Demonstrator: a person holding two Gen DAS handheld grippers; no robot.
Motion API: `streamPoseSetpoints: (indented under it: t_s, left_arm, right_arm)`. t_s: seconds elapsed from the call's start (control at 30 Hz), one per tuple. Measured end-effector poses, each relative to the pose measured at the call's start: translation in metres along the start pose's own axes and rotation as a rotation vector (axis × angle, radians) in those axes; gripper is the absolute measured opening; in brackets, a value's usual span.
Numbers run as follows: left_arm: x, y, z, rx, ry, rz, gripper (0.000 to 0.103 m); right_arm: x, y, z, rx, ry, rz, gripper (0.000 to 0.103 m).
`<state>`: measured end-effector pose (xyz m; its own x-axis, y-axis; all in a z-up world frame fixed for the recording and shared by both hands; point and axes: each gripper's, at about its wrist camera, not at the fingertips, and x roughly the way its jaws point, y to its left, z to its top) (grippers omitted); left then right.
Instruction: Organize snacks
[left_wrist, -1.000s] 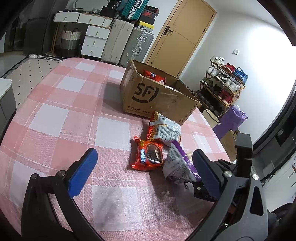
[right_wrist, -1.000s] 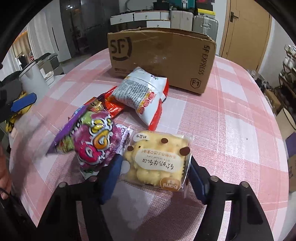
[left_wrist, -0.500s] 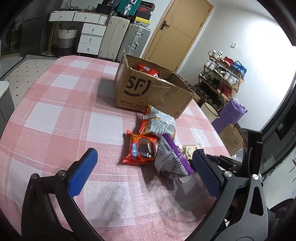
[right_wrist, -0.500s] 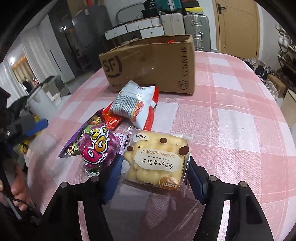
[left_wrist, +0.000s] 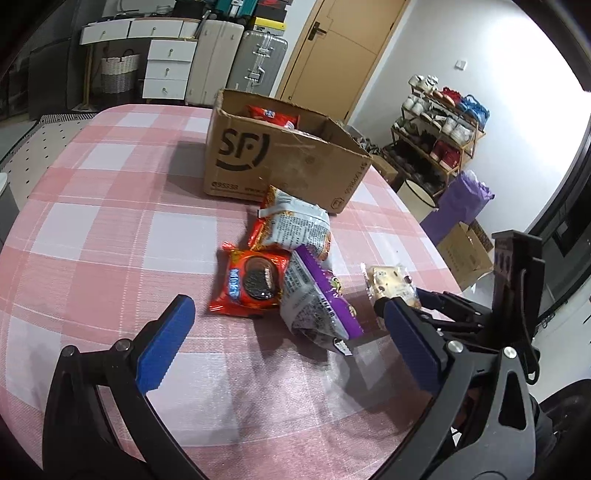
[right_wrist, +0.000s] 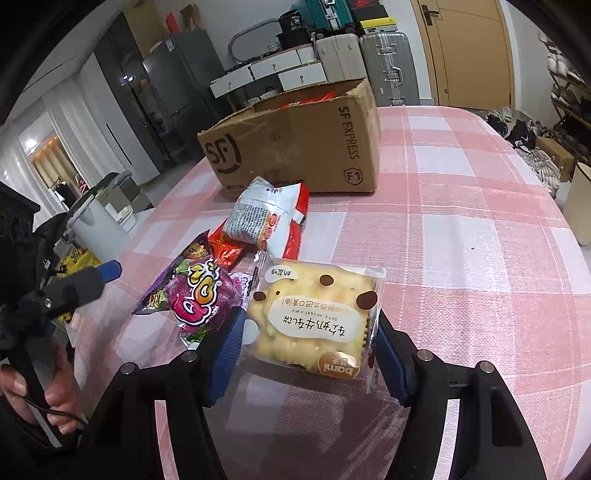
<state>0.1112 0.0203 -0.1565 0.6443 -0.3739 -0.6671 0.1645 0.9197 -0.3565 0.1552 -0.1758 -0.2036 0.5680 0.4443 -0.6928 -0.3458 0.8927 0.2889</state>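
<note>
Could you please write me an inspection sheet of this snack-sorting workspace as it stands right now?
Surface: table under a pink checked tablecloth, flat.
Job's things: open SF Express cardboard box with red packets inside; white-and-red snack bag, red chocolate sandwich cookie pack and purple candy bag clustered in front of it; nougat cake pack lifted clear of the cloth.
Clutter: nothing seen on the table.
Grippers: right gripper shut on the nougat cake pack; left gripper open, empty, above the cloth.
Cables: thin black cable by the person's hand.
Surroundings: suitcases, white drawers, shoe rack, wooden door.
</note>
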Motion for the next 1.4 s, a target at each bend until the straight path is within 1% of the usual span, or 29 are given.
streamPoseSetpoints:
  t_s: [0.43,0.57,0.7,0.73,0.77,0.87,0.97,1.07,1.1,1.17,1.3,1.4]
  left_arm:
    - [0.042,-0.035,0.003,0.082,0.078,0.014,0.102]
    - [0.055,-0.041,0.006,0.085,0.097,0.015,0.102]
    - [0.07,-0.041,0.009,0.08,0.12,0.037,0.101]
    - [0.073,-0.041,0.009,0.074,0.124,0.04,0.098]
    - [0.075,-0.039,0.009,0.061,0.123,0.048,0.093]
    - [0.078,-0.038,0.008,0.053,0.117,0.062,0.089]
    - [0.085,-0.041,0.006,0.074,0.127,0.078,0.071]
    - [0.09,-0.046,0.005,0.089,0.138,0.066,0.059]
    - [0.091,-0.048,0.004,0.1,0.14,0.069,0.049]
    - [0.095,-0.051,0.003,0.117,0.151,0.069,0.046]
    - [0.095,-0.049,0.003,0.111,0.149,0.052,0.039]
    - [0.095,-0.047,0.003,0.101,0.153,0.051,0.036]
  right_arm:
    - [-0.019,-0.024,-0.003,0.052,-0.046,0.001,0.068]
    - [-0.022,-0.029,-0.004,0.061,-0.052,-0.003,0.068]
    - [-0.025,-0.036,-0.007,0.074,-0.058,-0.013,0.068]
    - [-0.026,-0.038,-0.007,0.079,-0.063,-0.014,0.067]
    - [-0.028,-0.04,-0.008,0.088,-0.069,-0.011,0.067]
    - [-0.031,-0.044,-0.009,0.095,-0.078,-0.014,0.067]
    - [-0.028,-0.043,-0.011,0.088,-0.062,-0.011,0.066]
    - [-0.024,-0.037,-0.012,0.066,-0.049,-0.002,0.066]
    - [-0.023,-0.035,-0.012,0.057,-0.047,-0.006,0.066]
    - [-0.022,-0.032,-0.012,0.052,-0.047,-0.002,0.066]
    - [-0.02,-0.029,-0.012,0.046,-0.04,-0.003,0.066]
    - [-0.019,-0.027,-0.011,0.036,-0.034,-0.009,0.066]
